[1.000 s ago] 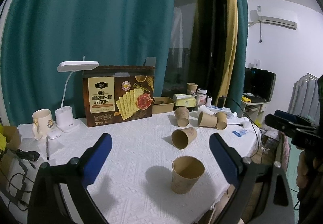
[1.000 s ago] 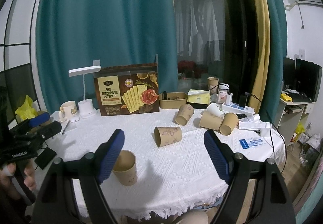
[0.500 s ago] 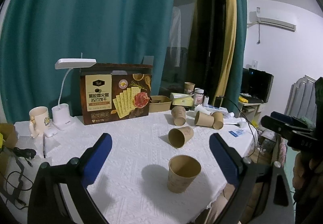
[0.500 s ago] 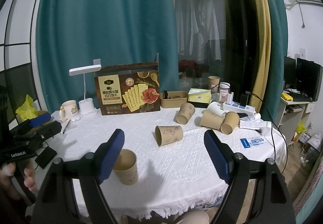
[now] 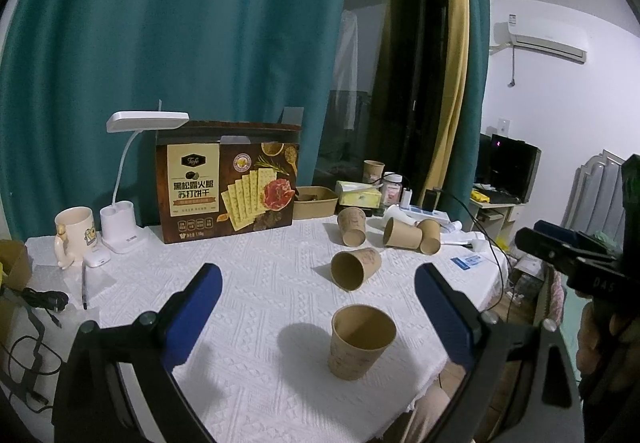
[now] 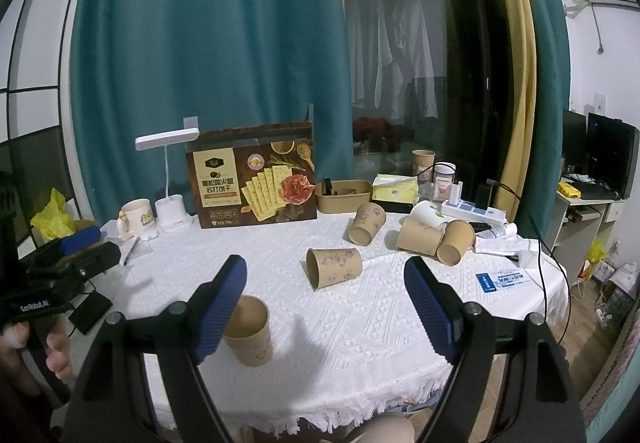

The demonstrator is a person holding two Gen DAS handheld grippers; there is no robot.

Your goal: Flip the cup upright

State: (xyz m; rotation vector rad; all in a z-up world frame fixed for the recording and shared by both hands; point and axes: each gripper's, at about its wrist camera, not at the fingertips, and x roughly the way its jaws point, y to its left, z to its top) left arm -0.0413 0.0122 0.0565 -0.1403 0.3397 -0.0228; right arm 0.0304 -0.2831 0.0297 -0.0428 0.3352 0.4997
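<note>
Left wrist view: left gripper (image 5: 316, 295) hovers over the table's near edge, jaws apart, nothing between them. One upright cup (image 5: 360, 341) stands near that edge; the nearest tipped cup (image 5: 355, 268) lies on its side mid-table (image 5: 256, 275), mouth toward us. Best approach, I judge — pinch its wall across the body, lightly, then rotate the rim up.

Right wrist view: right gripper (image 6: 325, 303) is aimed slightly downward, jaws spread and empty — the tipped cup sits beyond them, untouched.
</note>
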